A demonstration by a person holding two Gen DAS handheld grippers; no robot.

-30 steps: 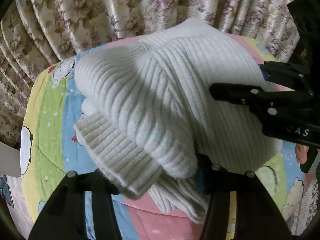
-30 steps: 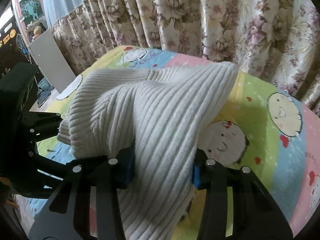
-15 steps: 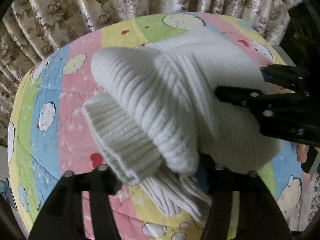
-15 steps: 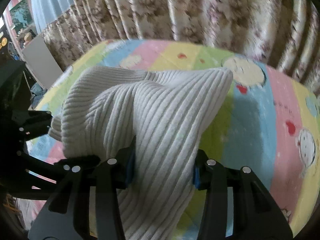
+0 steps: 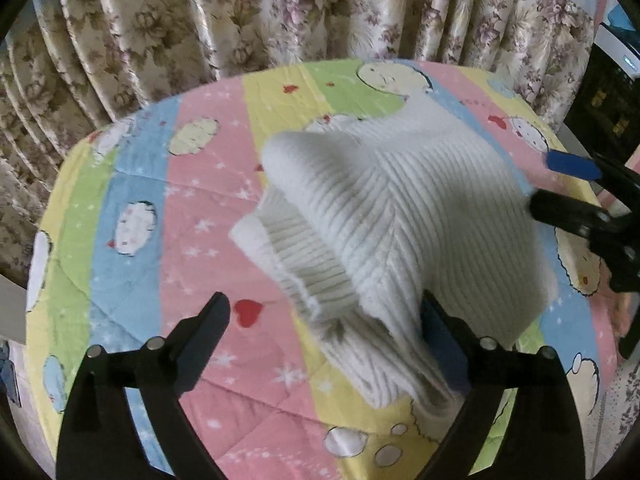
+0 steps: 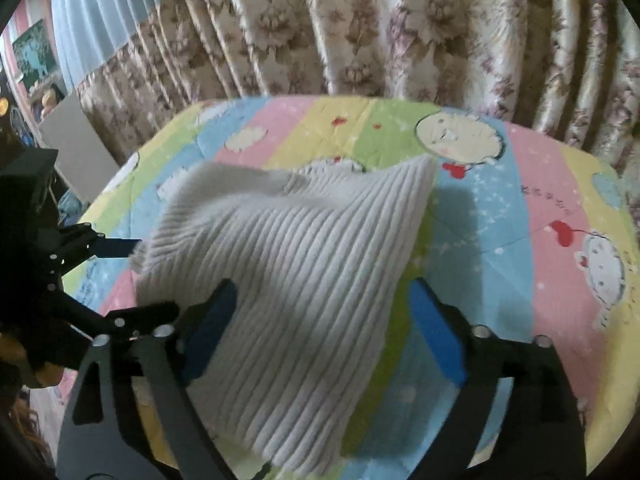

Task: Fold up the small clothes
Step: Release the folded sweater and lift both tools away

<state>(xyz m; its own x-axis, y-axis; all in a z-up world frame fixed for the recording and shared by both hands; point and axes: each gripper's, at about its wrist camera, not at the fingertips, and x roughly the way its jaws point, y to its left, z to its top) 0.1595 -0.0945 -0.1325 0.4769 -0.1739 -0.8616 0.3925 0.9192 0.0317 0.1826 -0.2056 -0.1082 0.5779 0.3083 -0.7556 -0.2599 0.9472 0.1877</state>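
Observation:
A white ribbed knit sweater (image 5: 400, 216) lies bunched and folded on the colourful cartoon quilt (image 5: 168, 208). My left gripper (image 5: 324, 320) is open, its jaws wide apart; the sweater's lower fold lies against the right finger (image 5: 444, 332). My right gripper (image 6: 320, 312) is open too, with the sweater (image 6: 296, 264) lying loose between its blue pads (image 6: 436, 336). The right gripper also shows at the right edge of the left wrist view (image 5: 576, 196). The left gripper shows at the left edge of the right wrist view (image 6: 80, 248).
Floral curtains (image 5: 240, 16) hang close behind the quilt-covered surface. A grey board (image 6: 76, 148) leans at the far left of the right wrist view. Dark furniture (image 5: 608, 92) stands at the right of the left wrist view.
Both grippers have opened and let go of the sweater, which has dropped onto the quilt. Both cameras have pulled back, showing more quilt.

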